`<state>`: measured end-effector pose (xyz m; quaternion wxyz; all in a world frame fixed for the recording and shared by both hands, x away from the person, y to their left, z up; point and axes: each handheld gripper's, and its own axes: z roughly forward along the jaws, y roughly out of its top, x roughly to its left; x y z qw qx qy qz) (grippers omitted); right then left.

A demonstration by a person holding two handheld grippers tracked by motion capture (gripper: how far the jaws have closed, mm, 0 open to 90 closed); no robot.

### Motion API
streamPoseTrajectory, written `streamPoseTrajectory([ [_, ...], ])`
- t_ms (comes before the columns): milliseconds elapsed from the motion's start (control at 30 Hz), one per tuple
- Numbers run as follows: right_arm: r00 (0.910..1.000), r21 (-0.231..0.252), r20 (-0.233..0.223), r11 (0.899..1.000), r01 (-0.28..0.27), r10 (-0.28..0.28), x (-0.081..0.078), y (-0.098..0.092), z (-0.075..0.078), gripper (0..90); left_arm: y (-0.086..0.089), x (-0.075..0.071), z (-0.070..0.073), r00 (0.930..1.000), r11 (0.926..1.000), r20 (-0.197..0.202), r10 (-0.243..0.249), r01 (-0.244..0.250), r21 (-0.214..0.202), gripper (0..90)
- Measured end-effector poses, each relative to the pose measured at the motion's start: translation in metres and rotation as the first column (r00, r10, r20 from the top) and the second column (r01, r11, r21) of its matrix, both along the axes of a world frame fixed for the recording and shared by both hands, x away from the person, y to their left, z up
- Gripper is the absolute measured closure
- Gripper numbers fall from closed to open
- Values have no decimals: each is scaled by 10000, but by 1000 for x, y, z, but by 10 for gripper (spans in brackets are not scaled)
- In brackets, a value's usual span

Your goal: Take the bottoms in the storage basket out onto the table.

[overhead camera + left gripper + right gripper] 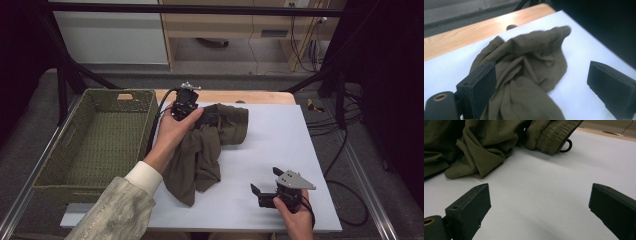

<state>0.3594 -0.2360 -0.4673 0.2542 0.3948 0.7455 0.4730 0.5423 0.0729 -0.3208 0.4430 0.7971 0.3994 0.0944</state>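
**Olive garment crumpled on the white sheet, both grippers wide open**

Closest to you in the high view is your right hand (295, 212) at the near right edge of the table, holding the right gripper (264, 187) with its grey three-cornered plate (295, 180) on top. Its jaws stand wide apart with nothing between them, just bare white sheet (554, 185) under them in the right gripper view. The garment is well apart from it, off toward the far left.

Your left forearm, in a pale patterned sleeve (117, 210) with a white cuff, comes in from the bottom left and reaches across the cloth. The olive garment (207, 145) lies rumpled on the white sheet, roughly mid-table, left of centre, with one tail trailing back toward you and the ribbed elastic hem (556, 137) bunched at the far end. A small dark ring (566, 146) sits just beside that hem.

The left gripper (541, 82) is up at the garment's far left corner. Its jaws are spread wide too; in the left gripper view the cloth lies between them and brushes against the left jaw, while the right jaw is clear of it, so no pinch.

Left of the sheet, the green woven basket (75, 150) sits beside the garment, with the wooden tabletop (250, 96) showing beyond.
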Motion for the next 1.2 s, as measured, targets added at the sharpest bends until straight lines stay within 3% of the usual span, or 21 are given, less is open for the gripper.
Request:
streamPoseTrajectory([
  [133, 10000, -32, 14, 10000, -19, 19, 0, 1, 0, 43, 2, -4, 3, 9998, 9992, 106, -192, 196, -358, 75],
  [467, 9999, 52, 6, 9999, 125, -125, 0, -2, 0, 42, 18, -33, -3, 9972, 9983, 652, -379, 407, -429, 63],
  [600, 9999, 16, 29, 9999, 155, -155, 0, -2, 1, 42, 24, -52, -15, 9942, 9987, 980, -439, 461, -205, 63],
  [733, 9998, 7, 25, 9998, 184, -184, 0, -3, 1, 42, 31, -69, -30, 9938, 9969, 953, -565, 613, -489, 63],
  [900, 9997, -7, 42, 9997, 229, -229, 0, -4, 1, 42, 36, -89, -49, 9915, 9961, 1116, -671, 730, -495, 63],
  [1033, 9996, 13, 20, 9996, 268, -268, 0, -5, 0, 42, 39, -103, -62, 9865, 9969, 1442, -780, 789, -5, 63],
  [1200, 9996, -7, 16, 9996, 293, -293, 0, -5, 0, 42, 48, -119, -81, 9869, 9974, 1449, -711, 715, 29, 63],
])
